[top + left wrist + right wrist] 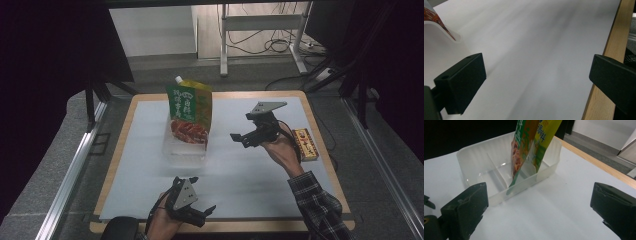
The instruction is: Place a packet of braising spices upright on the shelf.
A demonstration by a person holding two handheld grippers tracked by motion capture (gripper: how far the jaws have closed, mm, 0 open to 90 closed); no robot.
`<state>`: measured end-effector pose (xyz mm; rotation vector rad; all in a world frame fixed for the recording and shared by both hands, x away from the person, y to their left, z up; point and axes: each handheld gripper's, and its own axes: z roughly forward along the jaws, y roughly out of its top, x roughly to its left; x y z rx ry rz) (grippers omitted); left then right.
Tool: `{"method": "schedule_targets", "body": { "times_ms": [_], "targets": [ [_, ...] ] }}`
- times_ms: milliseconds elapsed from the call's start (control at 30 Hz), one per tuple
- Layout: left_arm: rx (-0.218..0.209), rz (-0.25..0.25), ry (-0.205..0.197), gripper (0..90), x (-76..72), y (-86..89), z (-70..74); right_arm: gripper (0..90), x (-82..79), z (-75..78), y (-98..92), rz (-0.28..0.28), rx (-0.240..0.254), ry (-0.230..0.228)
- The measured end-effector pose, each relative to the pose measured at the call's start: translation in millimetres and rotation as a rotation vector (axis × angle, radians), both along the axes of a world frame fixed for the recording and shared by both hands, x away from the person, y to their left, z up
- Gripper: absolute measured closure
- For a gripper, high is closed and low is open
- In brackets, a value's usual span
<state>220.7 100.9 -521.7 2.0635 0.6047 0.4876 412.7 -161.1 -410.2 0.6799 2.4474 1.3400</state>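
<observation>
Well ahead of the right hand-held gripper [248,131], whose jaws stand wide apart with nothing between them, a clear plastic bin [474,155] with dividers sits on the white sheet [260,170] that covers the desk [125,120]. Two pouches stand upright in that bin: a green pouch [520,152] with a picture of red food, and just behind it, touching it, a yellow-green spouted pouch [544,137] with a white cap seen in the high view. Both lean slightly and rise well above the bin's rim. Behind this hand-held gripper and off to its outer side, near the desk's edge, lies a small yellow and red box [305,144].

The left hand-held gripper [200,200] is held low over the near edge of the desk, jaws also spread wide and empty, aimed across bare sheet. The bin lies well apart from it, forward and to one side; a corner of the bin and a bit of the green pouch show at the edge of the left gripper view.
</observation>
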Motion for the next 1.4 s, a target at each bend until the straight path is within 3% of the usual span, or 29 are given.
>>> {"method": "schedule_targets", "body": {
  "times_ms": [300, 400, 600, 1400],
  "targets": [
    [0.003, -0.001, -0.003, 0.6, -0.1, -0.1, 0.0, 1.5, -5.4, -12.7, -14.6, -0.011, 0.028, 0.021],
    [0.002, -0.001, -0.002, 0.6, -0.4, 0.0, 0.1, 1.6, -4.9, -19.1, -16.8, -0.018, 0.009, 0.040],
    [0.003, -0.002, -0.007, 0.6, -0.6, 0.9, 0.7, 1.7, -5.8, -26.9, -23.4, -0.036, -0.024, 0.032],
    [0.011, -0.007, -0.008, 0.7, -1.0, -0.8, 0.0, 1.8, 5.3, -46.5, -68.7, -0.196, -0.063, 0.057]
  ]
}}
